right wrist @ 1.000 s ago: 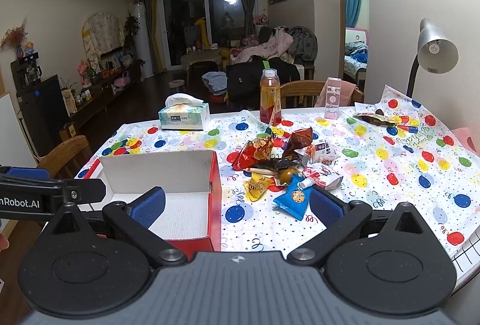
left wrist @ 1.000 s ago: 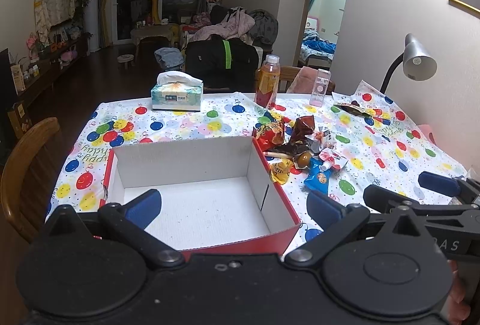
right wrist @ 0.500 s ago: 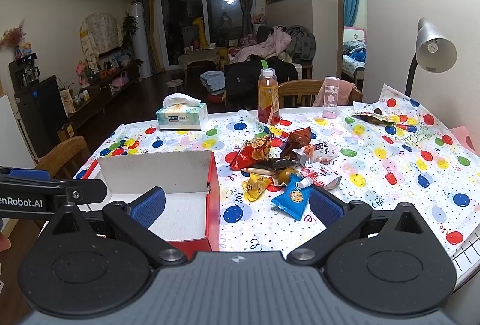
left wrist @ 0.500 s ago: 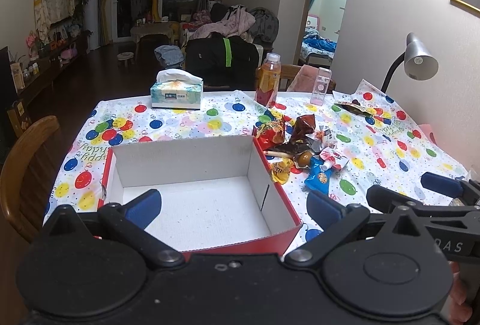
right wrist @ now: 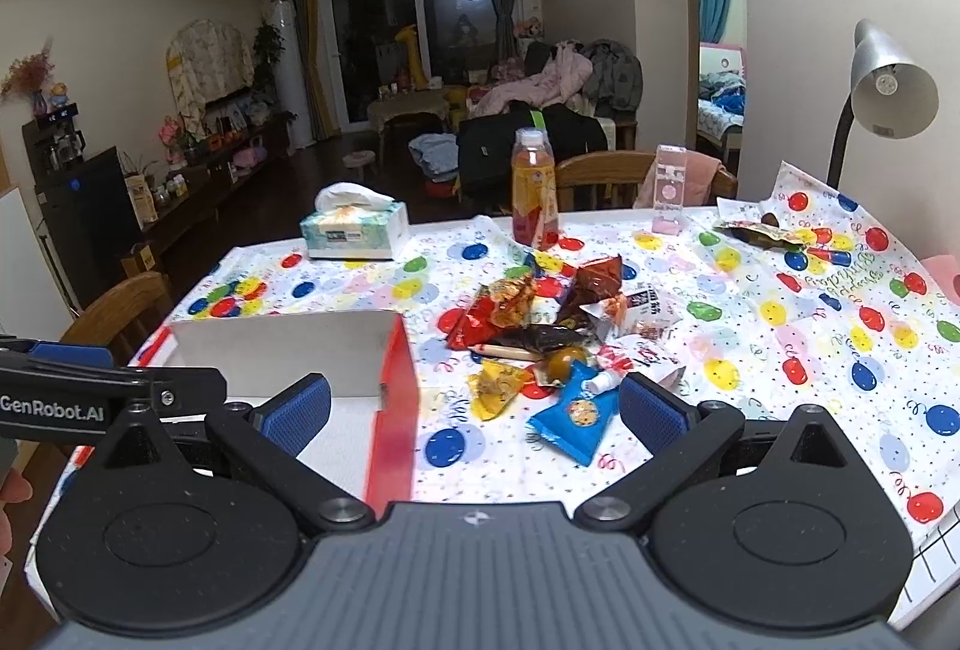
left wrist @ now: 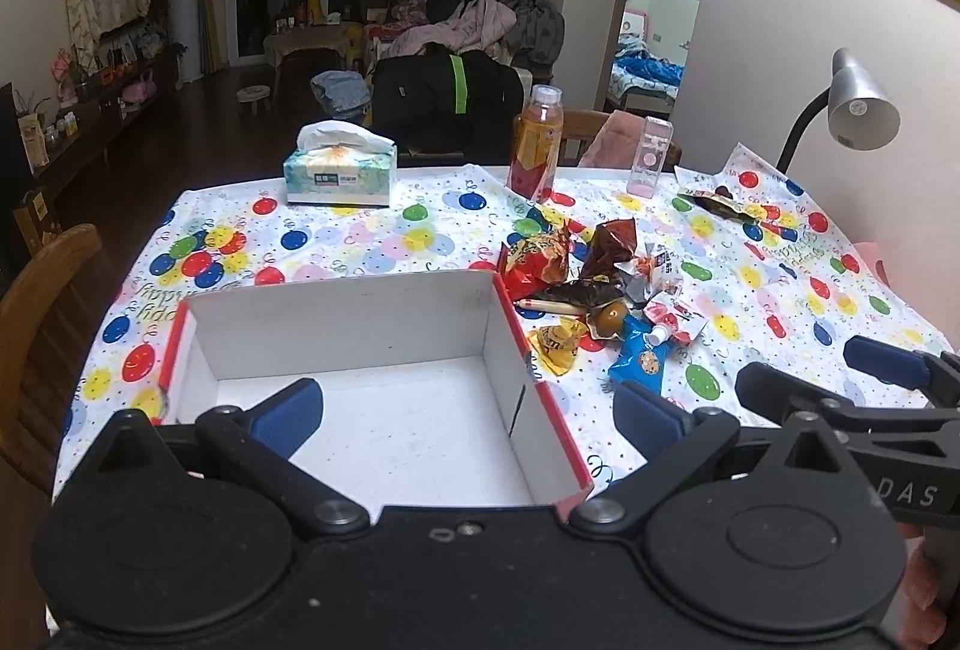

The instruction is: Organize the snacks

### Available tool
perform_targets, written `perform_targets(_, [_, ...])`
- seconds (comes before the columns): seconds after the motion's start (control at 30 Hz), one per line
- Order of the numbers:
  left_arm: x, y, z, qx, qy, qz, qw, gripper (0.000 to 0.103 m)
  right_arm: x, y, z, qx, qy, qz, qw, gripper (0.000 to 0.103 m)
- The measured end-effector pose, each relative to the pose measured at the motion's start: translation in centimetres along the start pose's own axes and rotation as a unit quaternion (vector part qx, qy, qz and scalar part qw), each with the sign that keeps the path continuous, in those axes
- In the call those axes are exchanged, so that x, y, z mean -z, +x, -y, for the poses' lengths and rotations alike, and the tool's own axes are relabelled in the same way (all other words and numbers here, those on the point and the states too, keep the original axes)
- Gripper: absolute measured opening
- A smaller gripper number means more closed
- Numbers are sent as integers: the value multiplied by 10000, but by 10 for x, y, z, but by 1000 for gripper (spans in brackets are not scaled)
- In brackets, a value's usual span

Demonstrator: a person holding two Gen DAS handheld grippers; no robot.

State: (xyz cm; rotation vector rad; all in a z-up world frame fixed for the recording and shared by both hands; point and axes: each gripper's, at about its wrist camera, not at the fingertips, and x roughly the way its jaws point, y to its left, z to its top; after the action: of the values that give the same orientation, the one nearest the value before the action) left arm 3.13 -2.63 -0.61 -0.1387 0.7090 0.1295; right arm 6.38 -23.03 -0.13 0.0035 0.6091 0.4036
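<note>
Right wrist view: snack pile (right wrist: 558, 344) sits a bit lower and closer in frame than a second ago, so the right claw (right wrist: 474, 410) has crept forward toward it. Both pads wide apart, nothing between them. Blue cookie packet (right wrist: 576, 419) is the nearest item, just ahead of the claw and slightly right of centre

Left wrist view: barely changed over the last second. Left claw (left wrist: 468, 410) hovers over the near edge of the box (left wrist: 342, 317), spread wide, holding nothing. Box interior is bare white, no snacks in it

Read: task is at the very start. Nothing sorted; right claw looks to be lining up the first pick, probably the blue packet. Foil wrappers overlap in the pile, so a grab could drag neighbours along

Pile is just right of the box's red wall: red chip bag (right wrist: 492, 314), brown wrapper (right wrist: 594, 284), yellow wrapper (right wrist: 498, 386), a small round brown sweet (right wrist: 564, 362), a pencil-like stick (right wrist: 504, 351). One more wrapper (right wrist: 756, 233) lies apart near the far right corner

Bench (right wrist: 810, 350) is covered with a white balloon-print cloth, some wrinkles. Far edge: tissue box (right wrist: 354, 230), orange drink bottle (right wrist: 533, 194), small clear pink bottle (right wrist: 669, 197). Desk lamp (right wrist: 888, 80) at right, wooden chair (left wrist: 42, 302) at left

Room: dim living area behind, dark glass doors, clothes heaped on a sofa, framed pictures on the right wall, bedroom doorway
</note>
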Motion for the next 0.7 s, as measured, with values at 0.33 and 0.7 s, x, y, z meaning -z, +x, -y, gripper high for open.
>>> perform_targets(0.33, [-20,54,23,-3,56,-328,9994,99,-5,53,55,243,300,-432,9983,103])
perform_targets(0.7, [-75,139,56,-20,30,-634,9980,85,-18,126,119,525,178,-635,9964,100])
